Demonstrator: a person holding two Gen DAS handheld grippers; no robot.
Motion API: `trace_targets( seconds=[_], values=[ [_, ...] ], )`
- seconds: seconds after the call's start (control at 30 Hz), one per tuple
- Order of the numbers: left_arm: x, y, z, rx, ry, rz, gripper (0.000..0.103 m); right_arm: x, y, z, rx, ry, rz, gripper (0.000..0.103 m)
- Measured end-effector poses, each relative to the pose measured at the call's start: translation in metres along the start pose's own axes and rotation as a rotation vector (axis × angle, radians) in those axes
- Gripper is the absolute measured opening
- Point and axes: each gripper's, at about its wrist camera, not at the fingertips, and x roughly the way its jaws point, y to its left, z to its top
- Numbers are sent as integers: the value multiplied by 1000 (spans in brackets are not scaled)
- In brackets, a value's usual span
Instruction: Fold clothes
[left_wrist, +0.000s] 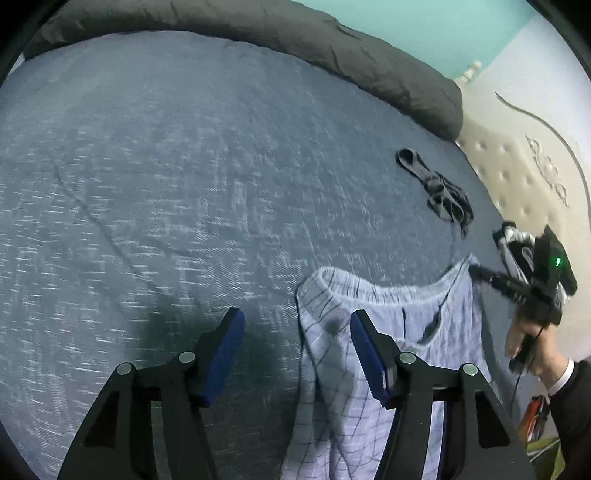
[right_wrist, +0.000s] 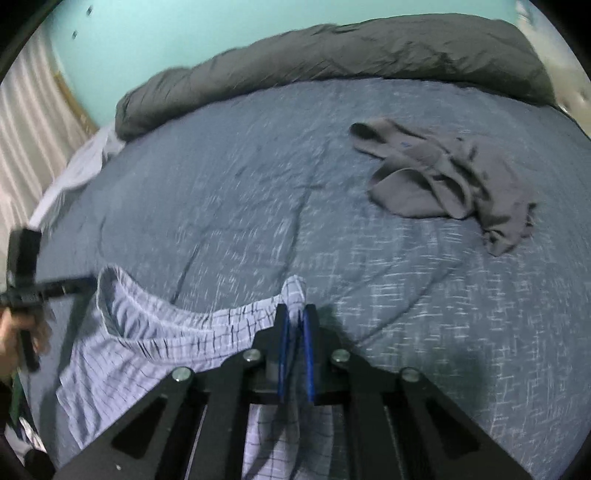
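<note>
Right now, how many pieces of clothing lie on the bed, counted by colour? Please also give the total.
Light blue checked: 1, the checked shorts, with the waistband pinched by the right gripper.
Dark grey: 1, the crumpled grey garment, lying apart on the bed cover.
Total: 2

We see our right gripper clamped on the waistband of the checked shorts, which lie on the blue bedspread; beyond the shorts sits a crumpled grey garment.
</note>
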Motion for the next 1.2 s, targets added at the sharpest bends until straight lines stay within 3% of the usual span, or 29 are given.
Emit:
trace_targets(
  seconds=[0.2, 0.47, 0.67, 0.77, 0.8, 0.9, 1.2],
  values=[
    [18, -11, -4, 73, 29, -2, 58, 2, -8, -8, 46, 20, 8, 8],
    [27, -18, -1, 104, 28, 11, 27, -6, -5, -16, 44, 13, -19, 12],
    [30, -23, 3, 112, 16, 14, 14, 6, 10, -12, -58, 50, -40, 14],
    [31, -25, 4, 116, 9, 16, 11, 21, 10, -10, -66, 97, -50, 14],
    [32, -26, 5, 117, 7, 16, 10, 22, 9, -9, -67, 96, -55, 7],
    [29, -26, 6, 107, -7, 13, 8, 14, 3, -7, -38, 55, -62, 2],
    [13, -22, 10, 43, -66, -5, 6, -15, -29, 3, 79, -56, -33, 2]
  ],
)
